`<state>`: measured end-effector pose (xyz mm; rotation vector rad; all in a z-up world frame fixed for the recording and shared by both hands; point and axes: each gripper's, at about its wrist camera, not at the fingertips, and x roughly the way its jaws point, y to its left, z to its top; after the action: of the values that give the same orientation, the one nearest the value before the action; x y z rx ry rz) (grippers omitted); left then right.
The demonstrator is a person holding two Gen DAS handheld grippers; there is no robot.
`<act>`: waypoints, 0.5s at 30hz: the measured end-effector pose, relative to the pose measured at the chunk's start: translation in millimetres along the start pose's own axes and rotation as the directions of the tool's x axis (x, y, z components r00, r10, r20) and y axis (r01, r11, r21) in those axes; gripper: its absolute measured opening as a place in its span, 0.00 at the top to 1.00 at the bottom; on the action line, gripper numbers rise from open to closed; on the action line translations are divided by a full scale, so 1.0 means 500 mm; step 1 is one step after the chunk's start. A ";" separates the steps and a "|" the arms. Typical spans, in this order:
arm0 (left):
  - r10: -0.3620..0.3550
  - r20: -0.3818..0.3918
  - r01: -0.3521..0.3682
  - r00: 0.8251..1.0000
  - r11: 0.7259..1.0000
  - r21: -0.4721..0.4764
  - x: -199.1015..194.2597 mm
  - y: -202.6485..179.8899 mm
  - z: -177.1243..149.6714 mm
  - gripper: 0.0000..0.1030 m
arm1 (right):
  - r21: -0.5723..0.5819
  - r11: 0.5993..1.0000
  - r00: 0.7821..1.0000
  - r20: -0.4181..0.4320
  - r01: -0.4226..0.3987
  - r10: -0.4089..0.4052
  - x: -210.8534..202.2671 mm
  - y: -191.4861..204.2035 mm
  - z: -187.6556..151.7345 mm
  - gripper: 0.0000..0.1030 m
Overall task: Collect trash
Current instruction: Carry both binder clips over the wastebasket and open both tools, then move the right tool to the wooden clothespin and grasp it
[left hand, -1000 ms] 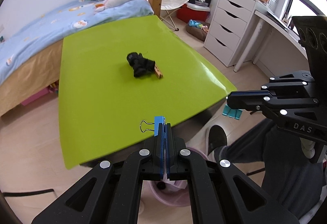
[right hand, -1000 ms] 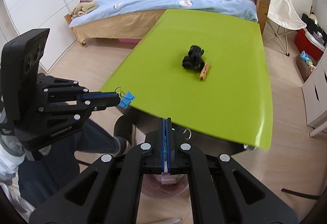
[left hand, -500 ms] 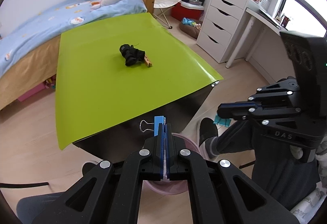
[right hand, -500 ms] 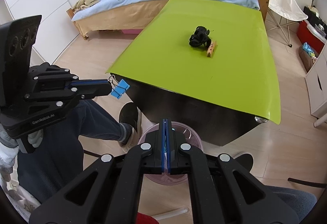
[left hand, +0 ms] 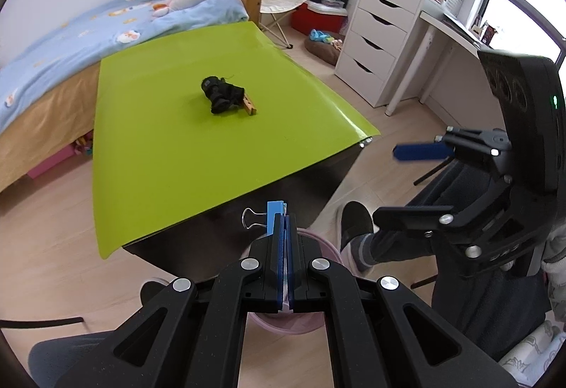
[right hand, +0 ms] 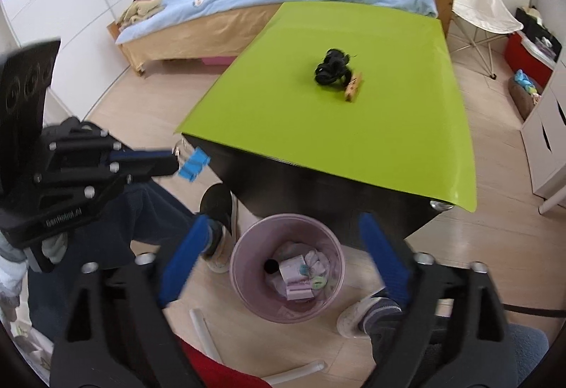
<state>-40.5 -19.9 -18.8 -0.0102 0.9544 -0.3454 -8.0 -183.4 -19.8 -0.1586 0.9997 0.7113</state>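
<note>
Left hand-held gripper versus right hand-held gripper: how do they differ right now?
The left hand-held gripper is shut on a blue binder clip; the right hand-held gripper is opening, with nothing between its fingers. Both hang above the pink bin below the green table.

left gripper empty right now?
No, the left gripper is shut on a blue binder clip whose wire handle sticks out to the side, above the pink bin.

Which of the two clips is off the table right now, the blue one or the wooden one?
The blue binder clip, pinched in the shut left gripper above the pink bin. The wooden clothespin lies on the green table beside the black bundle.
</note>
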 end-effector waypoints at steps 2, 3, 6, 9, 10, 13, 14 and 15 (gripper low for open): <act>-0.007 -0.004 0.007 1.000 1.000 0.003 0.002 -0.004 -0.001 1.00 | 0.005 1.000 1.000 0.006 0.015 -0.015 -0.007 -0.005 0.002 0.09; -0.011 -0.006 0.011 1.000 1.000 0.004 0.003 -0.005 -0.001 1.00 | 0.006 1.000 1.000 0.011 0.024 -0.024 -0.011 -0.007 0.002 0.09; -0.031 -0.016 0.031 0.999 0.999 0.010 0.008 -0.013 -0.004 0.99 | 0.011 0.999 0.999 0.020 0.041 -0.041 -0.020 -0.013 0.002 0.08; -0.048 -0.024 0.048 0.999 0.999 0.013 0.013 -0.019 -0.006 0.86 | 0.027 0.999 0.998 0.031 0.045 -0.046 -0.028 -0.021 0.002 0.08; -0.044 -0.027 0.044 0.999 0.999 0.015 0.016 -0.020 -0.006 0.68 | 0.031 0.998 0.998 0.032 0.046 -0.047 -0.030 -0.024 0.002 0.08; -0.044 -0.010 0.044 0.999 0.999 -0.011 0.017 -0.014 -0.005 0.18 | 0.044 0.998 0.998 0.040 0.049 -0.050 -0.034 -0.034 0.002 0.06; -0.035 0.000 0.035 0.999 0.999 -0.020 0.015 -0.011 -0.004 0.15 | 0.048 0.998 0.998 0.041 0.049 -0.051 -0.035 -0.036 0.002 0.06; -0.025 0.003 0.025 1.000 0.999 -0.028 0.016 -0.007 -0.003 0.13 | 0.052 0.997 0.998 0.042 0.053 -0.055 -0.035 -0.037 0.002 0.06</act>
<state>-38.5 -25.5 -25.4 -0.0484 0.9576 -0.3552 -1.6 -205.4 -8.8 -0.1252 0.9681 0.6375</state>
